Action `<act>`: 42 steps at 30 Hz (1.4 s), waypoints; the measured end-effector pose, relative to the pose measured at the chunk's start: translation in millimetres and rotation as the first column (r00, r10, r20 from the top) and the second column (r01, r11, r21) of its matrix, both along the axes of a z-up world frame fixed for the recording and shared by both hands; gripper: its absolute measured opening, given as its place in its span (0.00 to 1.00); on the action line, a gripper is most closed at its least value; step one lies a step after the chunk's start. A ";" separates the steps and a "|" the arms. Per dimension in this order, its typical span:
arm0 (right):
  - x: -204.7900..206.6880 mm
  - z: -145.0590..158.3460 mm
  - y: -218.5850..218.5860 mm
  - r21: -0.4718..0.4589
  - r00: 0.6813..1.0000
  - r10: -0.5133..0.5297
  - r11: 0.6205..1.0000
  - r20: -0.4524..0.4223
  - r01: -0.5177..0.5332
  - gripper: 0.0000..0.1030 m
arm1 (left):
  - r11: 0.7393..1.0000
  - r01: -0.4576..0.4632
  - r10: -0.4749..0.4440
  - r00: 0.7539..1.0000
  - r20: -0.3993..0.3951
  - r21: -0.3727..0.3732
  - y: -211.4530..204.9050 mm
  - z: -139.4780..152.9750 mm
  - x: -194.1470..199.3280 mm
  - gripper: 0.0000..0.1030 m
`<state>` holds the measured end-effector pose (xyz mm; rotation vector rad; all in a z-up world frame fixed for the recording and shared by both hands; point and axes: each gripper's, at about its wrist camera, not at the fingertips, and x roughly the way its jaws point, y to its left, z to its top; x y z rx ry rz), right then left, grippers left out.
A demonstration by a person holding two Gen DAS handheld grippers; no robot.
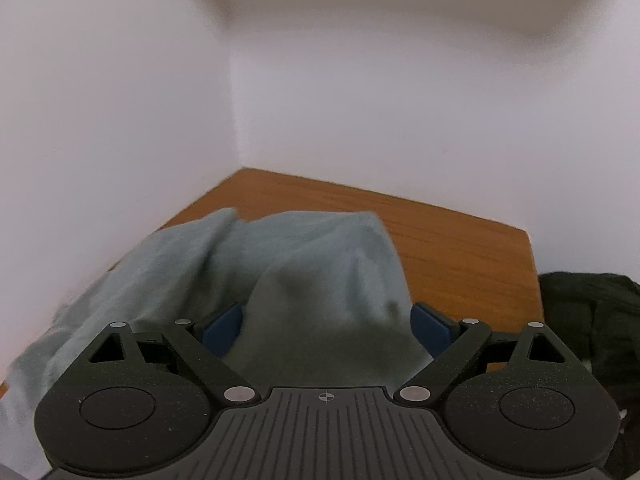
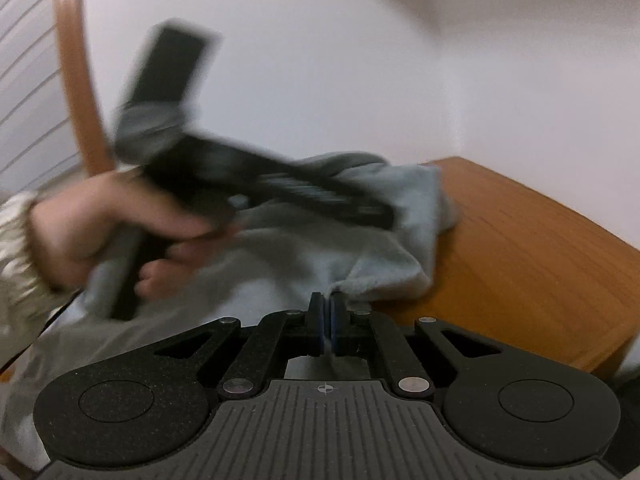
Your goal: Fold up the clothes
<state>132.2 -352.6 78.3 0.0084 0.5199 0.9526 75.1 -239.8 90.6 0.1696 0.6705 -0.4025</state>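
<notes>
Two grippers: I had one in each hand, both over a wooden table (image 1: 460,248) set into a corner of white walls (image 1: 120,100).
Left gripper (image 1: 327,326): I saw its blue pads (image 1: 224,330) spread wide, with a hump of cloth rising between them; I could not tell whether either pad touched it.
Right gripper (image 2: 327,326): its fingers were pressed together on a thin edge of the cloth, right at the near side of the heap.
Cloth: a pale grey-green fleecy garment (image 1: 312,280) lay bunched on the left part of the table, its far edge close to the left wall, its right side ending short of the bare wood.
Left hand (image 2: 112,232): from the right camera I saw it gripping the handle of the other tool, blurred, above the garment, with a light patterned sleeve (image 2: 16,256) at the wrist.
Dark bundle (image 1: 584,312): sat beyond the right edge of the table, too dim to identify.
</notes>
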 end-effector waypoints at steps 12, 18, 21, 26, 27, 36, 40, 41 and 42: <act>-23.9 -3.3 8.8 -0.042 0.997 0.065 0.997 0.040 -0.063 0.04 | 0.992 0.016 -0.012 0.999 -0.034 0.121 -14.2 -24.2 16.2 0.20; -29.4 -2.2 9.7 -0.074 0.994 0.065 0.995 0.086 -0.059 0.04 | 0.999 -0.029 0.029 0.999 -0.014 -0.025 42.2 -5.5 5.7 0.04; -33.8 -2.2 9.9 -0.070 0.993 0.066 0.996 0.096 -0.059 0.04 | 0.997 -0.040 0.041 0.999 0.012 -0.064 66.5 3.3 -5.7 0.04; -45.9 -1.9 5.0 -0.040 0.988 0.113 0.993 0.109 -0.109 0.04 | 0.990 -0.057 0.061 0.998 0.029 -0.132 108.9 12.7 -27.7 0.04; -50.1 -2.2 5.1 -0.046 0.984 0.139 0.990 0.112 -0.135 0.04 | 0.987 -0.064 0.068 0.997 0.023 -0.148 118.0 11.6 -32.0 0.04; -49.0 10.0 -1.8 -0.016 0.982 0.157 0.988 0.102 -0.156 0.12 | 0.978 -0.086 0.082 0.996 -0.028 -0.192 156.6 -10.1 -65.9 0.04; -22.6 15.1 -6.0 0.012 0.996 -0.004 1.000 0.088 0.003 0.17 | 0.976 -0.087 0.083 0.996 -0.029 -0.201 157.8 -16.1 -71.9 0.04; -19.9 13.0 -5.1 0.012 0.997 -0.007 1.000 0.073 0.006 0.17 | 0.976 -0.087 0.082 0.996 -0.030 -0.201 158.3 -17.8 -72.5 0.04; -17.6 10.8 -4.1 0.012 0.998 -0.006 1.000 0.057 0.006 0.18 | 0.976 -0.086 0.081 0.996 -0.032 -0.200 159.6 -18.6 -73.2 0.04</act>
